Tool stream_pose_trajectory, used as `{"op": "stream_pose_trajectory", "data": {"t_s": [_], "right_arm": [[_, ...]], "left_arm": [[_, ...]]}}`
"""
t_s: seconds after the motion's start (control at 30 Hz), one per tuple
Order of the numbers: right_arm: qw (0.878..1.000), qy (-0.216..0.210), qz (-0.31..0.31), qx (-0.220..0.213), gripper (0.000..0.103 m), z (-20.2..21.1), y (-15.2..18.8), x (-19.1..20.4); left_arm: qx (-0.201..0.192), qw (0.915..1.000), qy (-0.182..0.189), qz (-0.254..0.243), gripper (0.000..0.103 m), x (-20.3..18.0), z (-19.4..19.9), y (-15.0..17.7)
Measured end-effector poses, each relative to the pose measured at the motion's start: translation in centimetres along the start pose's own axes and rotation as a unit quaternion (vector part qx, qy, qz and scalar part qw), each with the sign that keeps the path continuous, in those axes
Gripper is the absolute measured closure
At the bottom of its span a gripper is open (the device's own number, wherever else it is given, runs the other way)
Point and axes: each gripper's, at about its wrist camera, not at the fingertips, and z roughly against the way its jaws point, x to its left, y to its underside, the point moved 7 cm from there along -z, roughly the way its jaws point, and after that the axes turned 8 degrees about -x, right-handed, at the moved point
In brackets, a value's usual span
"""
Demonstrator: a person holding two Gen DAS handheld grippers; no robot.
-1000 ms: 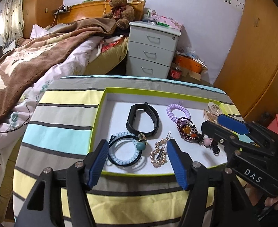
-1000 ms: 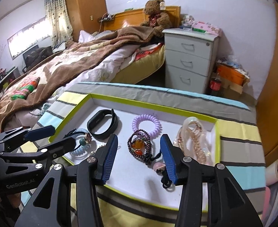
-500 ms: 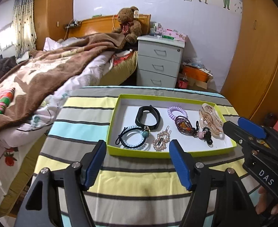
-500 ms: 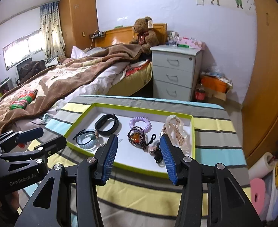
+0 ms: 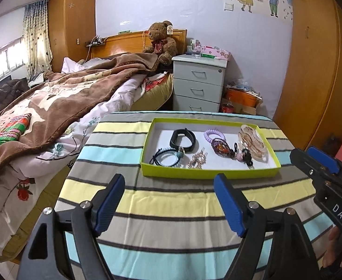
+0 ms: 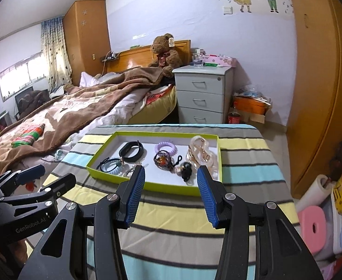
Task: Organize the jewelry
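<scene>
In the left wrist view, I am holding the left gripper (image 5: 169,201) above the striped cloth (image 5: 171,200); its fingers are spreading wider, with nothing between them. The green tray (image 5: 208,172) is lying just beyond the fingertips, holding the black band (image 5: 183,138), the purple coil tie (image 5: 214,136) and other jewelry. In the right wrist view, the right gripper (image 6: 171,193) is standing with its fingers apart and empty, and the tray's near rim (image 6: 171,187) is showing between the fingertips.
</scene>
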Motion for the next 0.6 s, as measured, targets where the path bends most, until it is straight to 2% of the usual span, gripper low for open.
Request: {"op": "stream_pose_trajectory", "data": {"t_s": [0.3, 0.6], "right_arm": [[1.0, 0.008, -0.001, -0.006, 0.055, 1.2, 1.0, 0.0], [1.0, 0.012, -0.003, -0.003, 0.055, 1.3, 1.5, 0.1]], "left_arm": [[0.007, 0.9998, 0.015, 0.009, 0.019, -0.5, 0.8, 1.4], [-0.002, 0.9996, 0.02, 0.021, 0.017, -0.3, 1.2, 1.5]]}}
